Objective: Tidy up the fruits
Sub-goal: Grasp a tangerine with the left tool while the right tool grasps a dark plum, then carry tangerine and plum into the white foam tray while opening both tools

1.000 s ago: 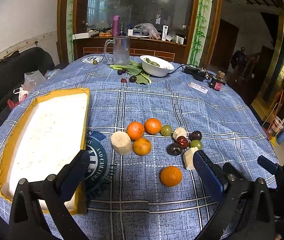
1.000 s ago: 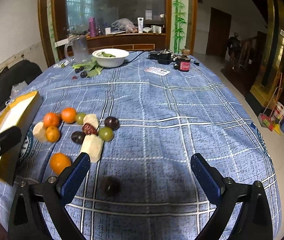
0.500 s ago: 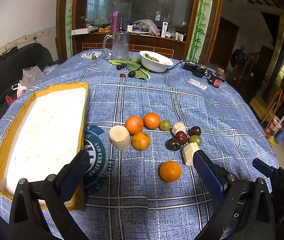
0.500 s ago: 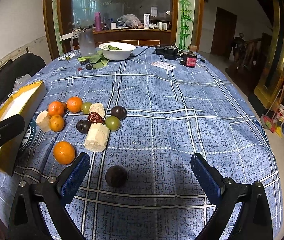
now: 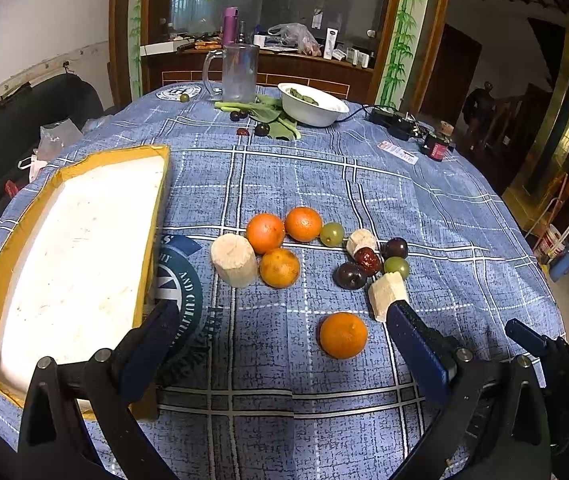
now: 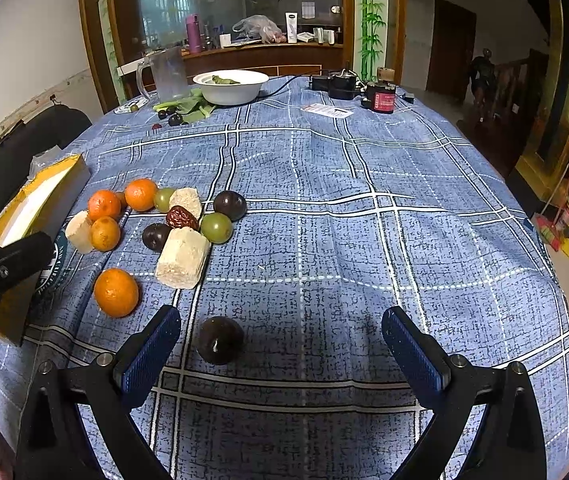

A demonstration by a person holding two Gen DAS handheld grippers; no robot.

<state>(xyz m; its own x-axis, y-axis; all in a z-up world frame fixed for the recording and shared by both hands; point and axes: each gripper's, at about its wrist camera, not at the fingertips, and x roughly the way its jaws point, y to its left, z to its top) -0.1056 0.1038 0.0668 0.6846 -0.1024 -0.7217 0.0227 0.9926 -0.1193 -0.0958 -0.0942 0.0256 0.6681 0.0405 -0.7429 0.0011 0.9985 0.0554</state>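
Right claw point(image 6: 280, 340) spread wide, empty, above table point(image 6: 364, 220); dark plum point(image 6: 220, 340) on cloth between its fingers, nearer the left finger. Left claw point(image 5: 280, 344) likewise spread wide, empty; lone orange point(image 5: 343, 335) on cloth ahead between its fingers. Cluster of three oranges point(image 5: 265, 233), pale cut chunks point(image 5: 233, 260), plums, green fruits and a red date point(image 5: 365, 259) beyond. Yellow-rimmed tray point(image 5: 156, 216) at left, touching none.
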